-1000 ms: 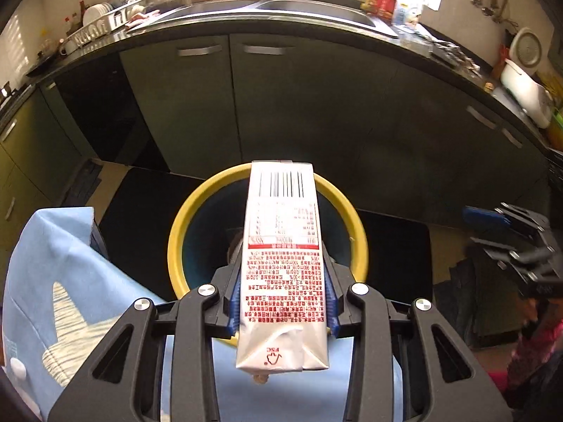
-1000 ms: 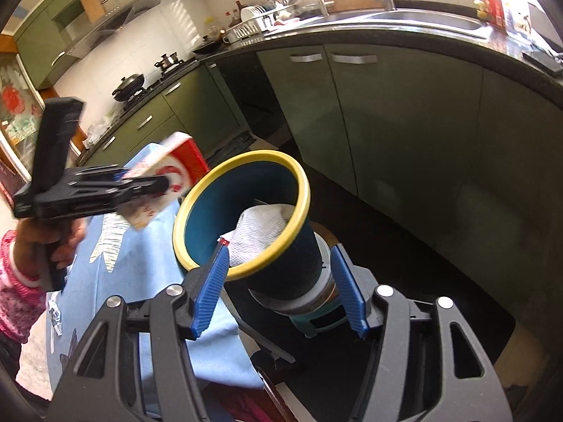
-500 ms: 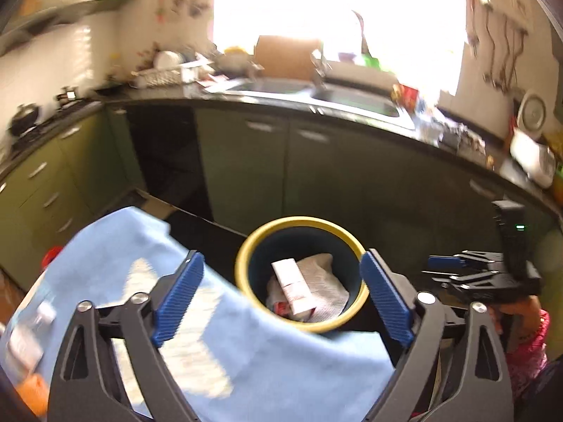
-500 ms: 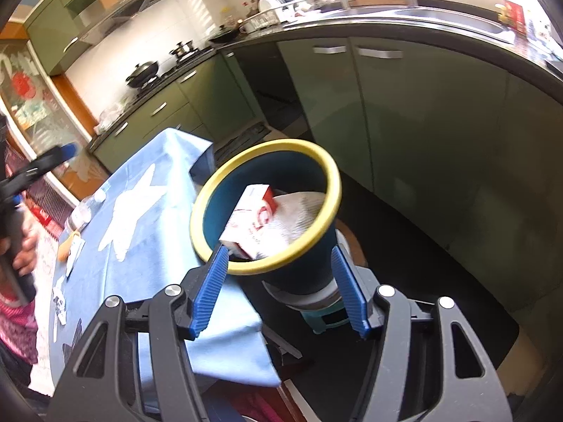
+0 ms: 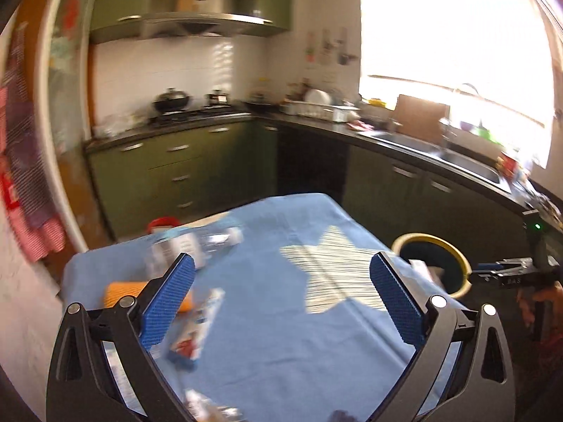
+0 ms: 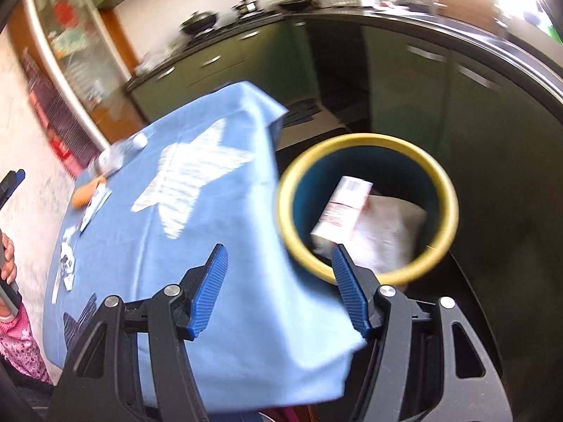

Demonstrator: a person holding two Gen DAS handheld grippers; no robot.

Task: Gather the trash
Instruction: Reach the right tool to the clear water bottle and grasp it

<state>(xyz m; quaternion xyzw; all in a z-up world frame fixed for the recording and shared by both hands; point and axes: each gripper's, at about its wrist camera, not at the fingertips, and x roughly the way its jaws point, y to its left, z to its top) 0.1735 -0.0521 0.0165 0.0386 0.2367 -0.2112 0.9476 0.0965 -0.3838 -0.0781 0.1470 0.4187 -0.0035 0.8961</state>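
**Both claws free, more litter on the worktop**

The left claw (image 5: 281, 295) is spread wide and grasps nothing; it hangs over the blue-clothed worktop (image 5: 281, 334), pointed at the litter along the far-left edge, probably to line up the next pick. There lie a clear bottle (image 5: 197, 246), an orange piece (image 5: 119, 292) and some blurred wrappers (image 5: 197, 327), too smeared to name further.

The right claw (image 6: 279, 288) is also released and empty, hovering by the worktop corner just beside the bin (image 6: 366, 140). The yellow-rimmed bin stands on the floor beside the worktop, close enough for short drops. In it are 2 things: a carton (image 6: 345, 207) leaning on crumpled white paper (image 6: 390, 232). By my reading, the task is partly done.
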